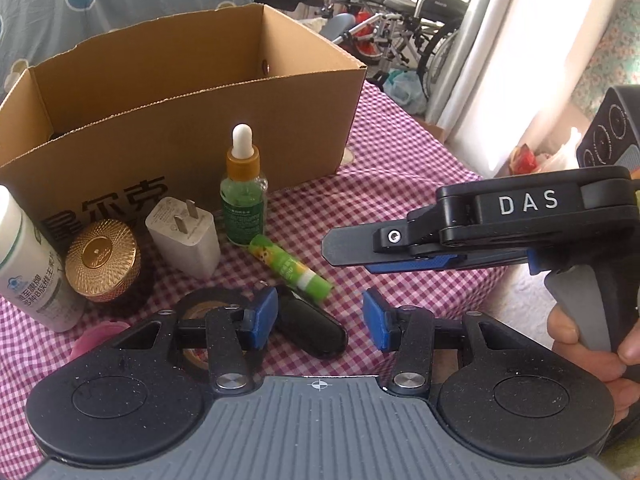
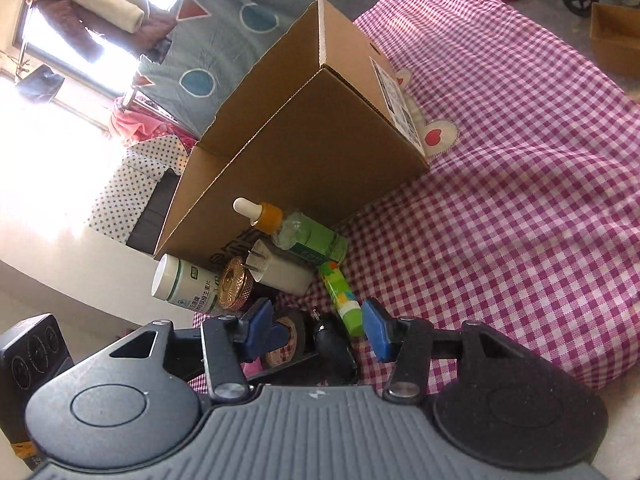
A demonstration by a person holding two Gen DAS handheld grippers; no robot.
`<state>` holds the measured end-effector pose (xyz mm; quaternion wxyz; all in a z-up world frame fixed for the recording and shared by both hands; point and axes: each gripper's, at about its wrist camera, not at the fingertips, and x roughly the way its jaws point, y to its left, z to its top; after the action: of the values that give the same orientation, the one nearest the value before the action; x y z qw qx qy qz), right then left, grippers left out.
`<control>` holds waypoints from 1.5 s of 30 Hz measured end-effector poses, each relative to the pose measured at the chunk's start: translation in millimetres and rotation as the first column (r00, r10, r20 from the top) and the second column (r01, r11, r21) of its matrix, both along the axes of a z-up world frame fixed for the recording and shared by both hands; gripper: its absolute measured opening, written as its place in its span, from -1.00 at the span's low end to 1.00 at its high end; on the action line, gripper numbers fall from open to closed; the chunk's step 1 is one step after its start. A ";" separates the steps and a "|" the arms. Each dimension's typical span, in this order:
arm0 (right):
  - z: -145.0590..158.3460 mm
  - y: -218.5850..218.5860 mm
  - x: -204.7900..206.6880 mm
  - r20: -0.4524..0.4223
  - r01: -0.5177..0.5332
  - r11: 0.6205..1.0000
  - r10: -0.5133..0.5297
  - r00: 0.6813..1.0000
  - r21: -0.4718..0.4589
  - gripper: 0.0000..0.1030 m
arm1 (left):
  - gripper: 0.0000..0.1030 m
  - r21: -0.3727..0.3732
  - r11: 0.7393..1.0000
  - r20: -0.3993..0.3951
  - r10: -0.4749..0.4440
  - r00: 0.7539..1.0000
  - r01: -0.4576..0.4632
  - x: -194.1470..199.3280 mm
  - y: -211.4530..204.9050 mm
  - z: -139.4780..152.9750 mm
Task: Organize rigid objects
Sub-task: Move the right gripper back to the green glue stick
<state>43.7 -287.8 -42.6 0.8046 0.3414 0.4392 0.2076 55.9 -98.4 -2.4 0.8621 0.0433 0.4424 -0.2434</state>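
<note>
An open cardboard box (image 1: 192,92) stands on the checked cloth. In front of it are a green dropper bottle (image 1: 243,192), a white charger plug (image 1: 185,236), a gold-lidded jar (image 1: 102,260), a white pill bottle (image 1: 28,264), a green glue stick (image 1: 290,268), a black oblong object (image 1: 312,328) and a roll of black tape (image 1: 200,312). My left gripper (image 1: 320,320) is open, low over the black object. My right gripper (image 2: 318,326) is open and tilted, near the glue stick (image 2: 342,296) and black object (image 2: 332,344); it also shows in the left wrist view (image 1: 348,250).
The pink checked cloth (image 2: 520,200) extends right of the box (image 2: 312,144). A wheelchair (image 1: 400,12) and curtain stand beyond the bed. A pink object (image 1: 100,340) lies at the near left. A dark device with dials (image 1: 616,128) is at the right.
</note>
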 end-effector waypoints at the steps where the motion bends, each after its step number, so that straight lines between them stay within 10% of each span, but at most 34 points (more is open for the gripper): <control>1: -1.5 0.2 3.2 -0.001 -0.005 1.000 0.005 1.000 -0.006 -0.01 | -0.09 0.009 1.000 0.004 -0.007 1.000 0.007 -0.6 -2.5 -0.5; 33: -7.1 75.5 65.5 -0.001 -0.214 0.920 0.226 0.974 -0.329 -0.61 | -0.18 0.071 0.996 0.014 -0.062 0.998 0.061 7.1 -21.1 -17.0; 45: -9.9 43.0 47.5 -0.013 -0.150 0.945 0.153 0.988 -0.290 -0.68 | -0.16 0.058 0.996 0.020 -0.065 0.998 0.064 0.9 -20.7 -12.1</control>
<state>91.2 -244.8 -52.5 0.8297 0.1838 0.4861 0.2038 56.8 -119.1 -14.6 0.8571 0.0849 0.4380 -0.2577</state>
